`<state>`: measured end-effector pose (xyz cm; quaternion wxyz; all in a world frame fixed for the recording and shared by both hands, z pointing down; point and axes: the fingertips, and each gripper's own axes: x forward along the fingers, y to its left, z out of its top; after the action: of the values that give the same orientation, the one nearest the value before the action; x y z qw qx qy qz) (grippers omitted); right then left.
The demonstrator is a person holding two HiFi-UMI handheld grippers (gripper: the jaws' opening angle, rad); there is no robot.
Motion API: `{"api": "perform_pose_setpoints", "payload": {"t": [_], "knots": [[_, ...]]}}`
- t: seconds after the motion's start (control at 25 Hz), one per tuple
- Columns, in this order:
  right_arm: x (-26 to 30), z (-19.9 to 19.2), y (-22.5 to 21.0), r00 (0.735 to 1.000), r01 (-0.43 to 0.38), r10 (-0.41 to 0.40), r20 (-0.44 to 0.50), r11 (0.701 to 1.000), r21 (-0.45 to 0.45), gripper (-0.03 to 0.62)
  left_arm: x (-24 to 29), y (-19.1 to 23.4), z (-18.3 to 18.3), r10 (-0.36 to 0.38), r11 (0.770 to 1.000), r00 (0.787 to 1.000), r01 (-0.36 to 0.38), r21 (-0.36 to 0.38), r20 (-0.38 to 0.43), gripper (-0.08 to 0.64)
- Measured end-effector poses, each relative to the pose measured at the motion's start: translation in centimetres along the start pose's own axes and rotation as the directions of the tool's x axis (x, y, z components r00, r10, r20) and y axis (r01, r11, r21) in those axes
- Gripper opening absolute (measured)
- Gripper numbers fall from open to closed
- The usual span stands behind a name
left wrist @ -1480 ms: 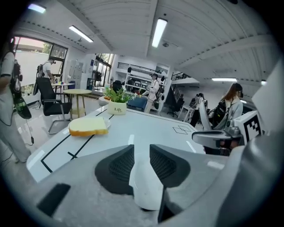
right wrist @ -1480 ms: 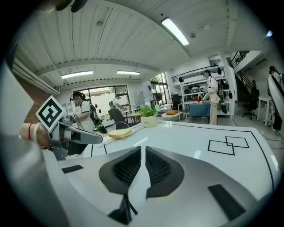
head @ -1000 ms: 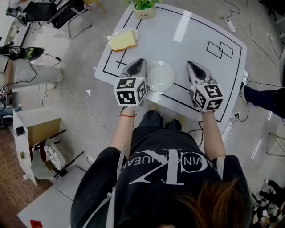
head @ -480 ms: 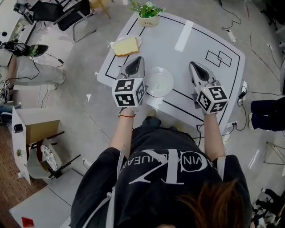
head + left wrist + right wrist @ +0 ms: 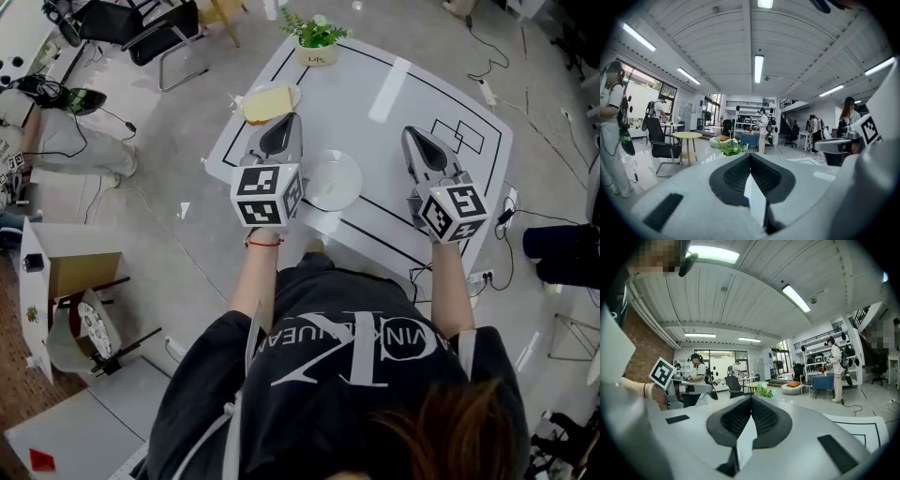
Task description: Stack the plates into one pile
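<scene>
A white plate lies on the white table near its front edge, and I cannot tell how many plates are stacked in it. My left gripper hovers just left of the plate, shut and empty. My right gripper hovers to the plate's right, also shut with nothing held. Neither touches the plate. Both gripper views look level across the room, over the closed left gripper and right gripper, and the plate is hidden in them. A yellow block rests on a small plate at the table's far left corner.
A potted plant stands at the table's far edge. Black lines and rectangle outlines mark the tabletop. Chairs and a seated person are at the left, a cardboard box lower left, and cables on the floor at the right.
Both grippers have risen above the table and stayed either side of the plate. The plate has not moved.
</scene>
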<state>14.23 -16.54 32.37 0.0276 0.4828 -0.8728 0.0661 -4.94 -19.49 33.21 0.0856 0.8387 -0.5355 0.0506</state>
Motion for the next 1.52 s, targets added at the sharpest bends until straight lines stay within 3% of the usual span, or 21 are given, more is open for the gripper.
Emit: {"api": "perform_pose_setpoints", "payload": {"t": [0.2, 0.52, 0.76, 1.52], "knots": [[-0.3, 2.0, 0.1, 0.999, -0.015, 0.016, 0.042, 1.0, -0.026, 0.002, -0.4, -0.4, 2.1, -0.012, 1.0, 0.998, 0.012, -0.015, 0.056, 0.009], [-0.6, 3.9, 0.5, 0.995, -0.035, 0.039, 0.09, 0.998, -0.051, 0.002, -1.3, -0.7, 4.6, -0.007, 0.999, 0.993, 0.003, 0.039, 0.121, 0.009], [-1.2, 4.6, 0.7, 0.992, -0.042, 0.048, 0.112, 0.998, -0.054, 0.002, -1.8, -0.9, 5.4, -0.002, 0.999, 0.988, -0.004, 0.038, 0.152, 0.009], [-2.6, 4.2, 0.8, 0.993, -0.018, 0.023, 0.113, 0.999, -0.046, 0.001, -2.5, -1.6, 4.9, -0.022, 0.999, 0.989, 0.018, 0.029, 0.144, 0.009]]}}
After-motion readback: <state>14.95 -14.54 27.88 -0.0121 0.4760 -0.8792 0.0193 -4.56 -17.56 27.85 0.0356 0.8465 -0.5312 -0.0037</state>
